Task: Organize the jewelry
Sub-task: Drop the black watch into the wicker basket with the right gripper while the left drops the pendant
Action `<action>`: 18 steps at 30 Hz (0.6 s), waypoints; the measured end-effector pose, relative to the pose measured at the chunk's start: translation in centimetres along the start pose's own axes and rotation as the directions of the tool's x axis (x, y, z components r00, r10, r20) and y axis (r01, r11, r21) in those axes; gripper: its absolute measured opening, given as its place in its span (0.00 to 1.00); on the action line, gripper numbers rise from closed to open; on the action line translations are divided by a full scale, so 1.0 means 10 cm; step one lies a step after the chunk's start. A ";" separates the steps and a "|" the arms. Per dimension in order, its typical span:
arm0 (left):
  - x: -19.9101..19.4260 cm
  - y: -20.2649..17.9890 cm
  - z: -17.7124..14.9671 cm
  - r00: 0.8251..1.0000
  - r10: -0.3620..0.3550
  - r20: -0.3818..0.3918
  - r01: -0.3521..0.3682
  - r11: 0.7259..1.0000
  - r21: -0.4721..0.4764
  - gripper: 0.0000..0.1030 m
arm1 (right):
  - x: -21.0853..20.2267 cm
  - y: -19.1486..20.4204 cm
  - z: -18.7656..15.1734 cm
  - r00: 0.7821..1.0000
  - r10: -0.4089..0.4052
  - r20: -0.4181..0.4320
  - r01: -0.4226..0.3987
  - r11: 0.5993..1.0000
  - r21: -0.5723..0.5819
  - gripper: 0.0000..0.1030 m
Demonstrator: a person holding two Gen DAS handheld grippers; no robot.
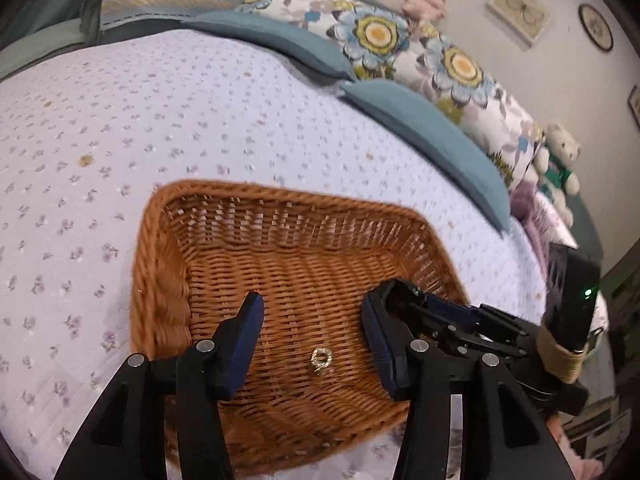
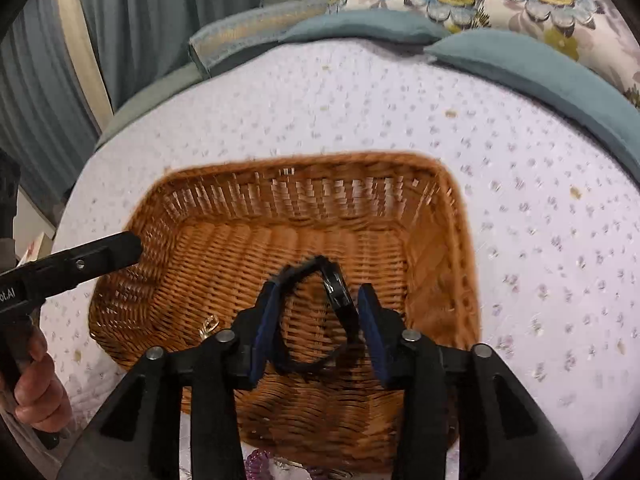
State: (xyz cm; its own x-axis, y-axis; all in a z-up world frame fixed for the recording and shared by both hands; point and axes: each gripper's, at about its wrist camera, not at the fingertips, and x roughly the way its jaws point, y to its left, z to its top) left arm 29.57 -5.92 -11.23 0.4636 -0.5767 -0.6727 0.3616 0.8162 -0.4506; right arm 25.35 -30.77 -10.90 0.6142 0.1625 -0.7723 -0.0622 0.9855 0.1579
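A wicker basket (image 1: 288,240) sits on a bed covered with a pale lilac bedspread (image 1: 160,120) sprinkled with tiny flower sprigs. On the basket's woven floor lies a small gold ring (image 1: 321,360), seen in the left wrist view straight ahead between the left gripper's (image 1: 310,344) fingers, which are spread wide and hold nothing.

In the right wrist view the right gripper (image 2: 316,330) hangs over the basket's near half, its blue-padded fingers set apart with a black watch-like band (image 2: 320,312) looped between them. The strap touches the left pad and the round black face lies against the right pad, so the band is lightly pinched. The ring glints faintly at about 9 o'clock from these fingers. A purple coiled item (image 2: 258,460) peeks out at 6 o'clock, just outside the basket's near rim.

At 12 o'clock on the bed lie two teal cushions (image 1: 420,124), and beyond them a big flowered pillow (image 1: 400,36) in blue and yellow. A grey-green striped pillow (image 1: 160,0) sits at 11 o'clock. Plush toys (image 1: 560,156) rest at 2 o'clock and along the headboard edge, framed pictures (image 1: 520,10) hang on the beige wall, and blue-grey curtains (image 2: 160,12) hang at 11 o'clock in the right view.
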 end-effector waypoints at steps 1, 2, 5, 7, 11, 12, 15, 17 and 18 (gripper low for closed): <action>-0.06 -0.02 0.00 1.000 -0.001 0.006 0.001 1.000 -0.003 0.51 | -0.05 0.00 0.00 1.000 -0.002 0.010 0.002 1.000 -0.002 0.45; -0.11 -0.03 -0.01 1.000 0.000 0.009 0.000 1.000 -0.004 0.51 | -0.11 0.00 0.00 1.000 -0.005 0.020 0.005 1.000 -0.003 0.45; -0.34 -0.10 -0.09 1.000 0.000 0.018 0.000 1.000 0.011 0.51 | -0.31 0.01 -0.03 0.999 -0.007 0.048 0.008 1.000 -0.004 0.47; -0.54 -0.17 -0.19 1.000 0.010 0.028 -0.011 1.000 0.014 0.51 | -0.48 0.02 -0.06 0.998 -0.002 0.067 0.002 1.000 0.002 0.51; -0.98 -0.24 -0.47 0.998 0.010 0.060 -0.011 1.000 0.012 0.51 | -0.84 0.05 -0.19 0.994 0.047 0.097 -0.049 0.999 0.021 0.51; -1.09 -0.25 -0.57 0.998 0.014 0.067 -0.014 1.000 0.008 0.51 | -0.94 0.06 -0.27 0.993 0.060 0.100 -0.063 0.998 0.025 0.52; -1.34 -0.28 -0.81 0.997 0.015 0.078 -0.015 1.000 -0.003 0.51 | -1.17 0.10 -0.55 0.992 0.089 0.086 -0.093 0.995 0.036 0.52; -1.49 -0.30 -0.99 0.996 0.034 0.086 -0.032 0.999 -0.017 0.51 | -1.29 0.10 -0.75 0.992 0.109 0.068 -0.112 0.993 0.042 0.52; -1.56 -0.31 -1.08 0.995 0.043 0.090 -0.040 0.999 -0.027 0.51 | -1.35 0.11 -0.91 0.992 0.119 0.049 -0.121 0.992 0.047 0.52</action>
State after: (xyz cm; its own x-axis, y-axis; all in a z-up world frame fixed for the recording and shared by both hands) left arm 12.51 0.92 -5.73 0.5495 -0.5421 -0.6358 0.3209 0.8395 -0.4385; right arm 9.84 -31.41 -5.89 0.6404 0.2758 -0.7168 -0.0994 0.9552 0.2787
